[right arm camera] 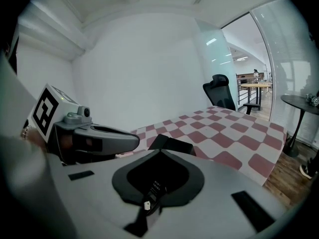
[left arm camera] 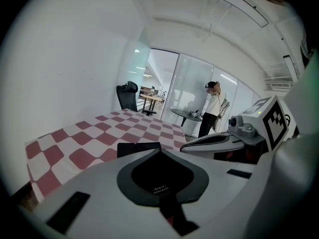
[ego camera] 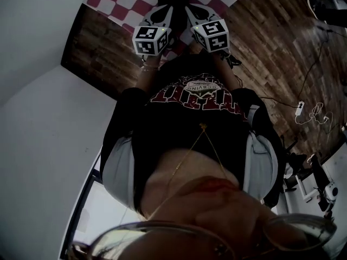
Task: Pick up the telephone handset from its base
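**Both jaws shut, handset not yet in reach**

Closest in, my dark T-shirt with red lettering [ego camera: 195, 99] fills the head view. Just beyond it I hold my white left gripper [left arm camera: 159, 151] and white right gripper [right arm camera: 159, 151] side by side, close together and tipped slightly down. Both pairs of jaws are pressed together with nothing between them. I judge this to be an approach posture, and the jaws must part before either can take anything.

Just past the tips lies a flat black boxy thing [left arm camera: 138, 148] on the red-and-white chequered tablecloth [left arm camera: 99, 133]. It may be the telephone, but I cannot make out a handset or base.

A brown wood-plank floor [ego camera: 271, 53] surrounds the table. Farther off are a black office chair [right arm camera: 219, 91], white walls [right arm camera: 139, 73], a glass partition [left arm camera: 189, 83] and a standing person [left arm camera: 213, 108].
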`<state>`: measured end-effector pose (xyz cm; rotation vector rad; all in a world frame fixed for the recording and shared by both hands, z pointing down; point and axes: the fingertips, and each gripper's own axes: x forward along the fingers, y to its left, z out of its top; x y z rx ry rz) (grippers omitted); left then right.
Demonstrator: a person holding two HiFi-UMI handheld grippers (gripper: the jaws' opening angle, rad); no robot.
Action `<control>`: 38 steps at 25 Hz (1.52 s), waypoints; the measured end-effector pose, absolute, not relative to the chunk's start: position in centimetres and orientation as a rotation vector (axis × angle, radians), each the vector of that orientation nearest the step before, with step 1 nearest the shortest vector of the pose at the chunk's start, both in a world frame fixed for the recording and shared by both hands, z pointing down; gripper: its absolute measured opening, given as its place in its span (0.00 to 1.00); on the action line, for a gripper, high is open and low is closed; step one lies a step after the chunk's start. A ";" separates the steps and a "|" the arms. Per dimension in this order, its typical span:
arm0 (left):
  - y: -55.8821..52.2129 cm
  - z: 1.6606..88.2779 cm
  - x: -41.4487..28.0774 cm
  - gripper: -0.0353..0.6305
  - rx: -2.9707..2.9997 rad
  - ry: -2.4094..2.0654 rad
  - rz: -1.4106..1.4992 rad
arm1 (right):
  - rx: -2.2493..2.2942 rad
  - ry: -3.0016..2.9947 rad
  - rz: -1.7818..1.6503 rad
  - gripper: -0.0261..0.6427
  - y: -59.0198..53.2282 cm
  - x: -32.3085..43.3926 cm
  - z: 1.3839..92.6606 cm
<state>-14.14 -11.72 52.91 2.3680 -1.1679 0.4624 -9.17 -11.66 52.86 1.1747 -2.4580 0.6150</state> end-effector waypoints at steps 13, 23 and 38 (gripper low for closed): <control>-11.9 57.2 -17.3 0.07 2.332 -1.064 0.539 | 1.133 -2.356 0.664 0.06 -10.9 -11.6 57.6; -13.2 60.9 -20.2 0.07 2.289 -0.889 0.644 | 1.074 -2.288 0.701 0.06 -10.4 -12.5 60.4; -13.4 61.9 -19.8 0.15 2.293 -0.535 0.656 | 1.074 -2.256 0.701 0.06 -10.1 -12.3 61.1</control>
